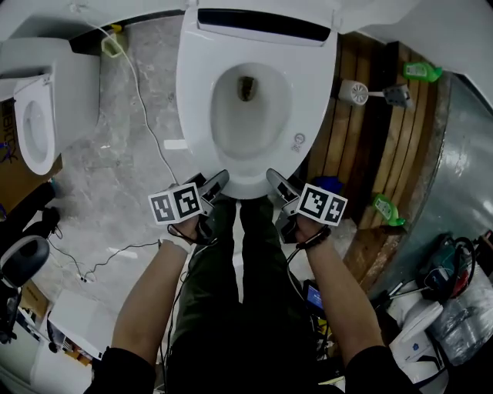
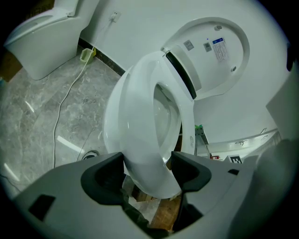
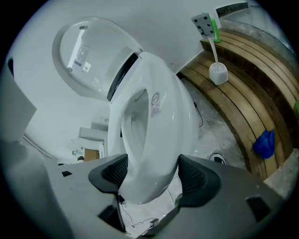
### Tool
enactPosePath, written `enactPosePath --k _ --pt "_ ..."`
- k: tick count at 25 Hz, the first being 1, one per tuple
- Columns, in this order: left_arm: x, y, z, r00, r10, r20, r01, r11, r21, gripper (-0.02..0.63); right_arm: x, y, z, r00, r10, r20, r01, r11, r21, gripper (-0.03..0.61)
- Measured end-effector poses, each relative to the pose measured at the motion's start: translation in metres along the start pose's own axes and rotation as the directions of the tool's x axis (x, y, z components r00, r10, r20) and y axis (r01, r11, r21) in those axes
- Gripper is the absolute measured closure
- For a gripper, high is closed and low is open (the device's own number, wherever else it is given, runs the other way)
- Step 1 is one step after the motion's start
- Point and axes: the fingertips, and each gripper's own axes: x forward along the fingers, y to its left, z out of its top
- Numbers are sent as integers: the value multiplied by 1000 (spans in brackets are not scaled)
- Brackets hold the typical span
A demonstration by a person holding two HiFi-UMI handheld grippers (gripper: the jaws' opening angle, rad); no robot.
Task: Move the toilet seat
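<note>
A white toilet stands in front of me with its lid point(image 1: 262, 23) raised and its seat point(image 1: 308, 100) ringing the bowl. In the head view my left gripper point(image 1: 218, 183) and right gripper point(image 1: 276, 181) both sit at the seat's front edge, a little apart. In the left gripper view, the seat point(image 2: 140, 140) fills the gap of the left gripper point(image 2: 148, 165), and both pads touch it. From the right gripper view, the seat point(image 3: 163, 140) is likewise clamped in the right gripper point(image 3: 152, 170). The lid point(image 2: 219, 56) leans back behind it.
A second toilet point(image 1: 38, 108) stands at the left. A white cable point(image 1: 146, 115) trails over the grey marble floor. To the right is a curved wooden platform point(image 1: 362, 138) with a toilet brush point(image 1: 356, 92) and green bottles point(image 1: 387, 209). Tools and bags lie at the lower right.
</note>
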Motion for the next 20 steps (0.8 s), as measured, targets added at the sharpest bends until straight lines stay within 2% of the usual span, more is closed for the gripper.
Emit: enactPosePath --k 8,14,17,20 --pt "-29 -26 -1 999 -21 27 20 1000 9 307 -29 23 0 1000 -7 4 7 1000 3 249" --pt "-49 -45 1 999 -42 32 41 999 26 307 -49 41 3 1000 0 21 -1 999 50 249" --pt "-52 -53 -1 998 -59 8 59 997 49 307 -57 47 6 1000 -2 31 0 998 63 249" --pt "-50 -65 -7 993 -110 -37 111 993 29 307 -66 55 6 999 -7 36 6 999 45 249"
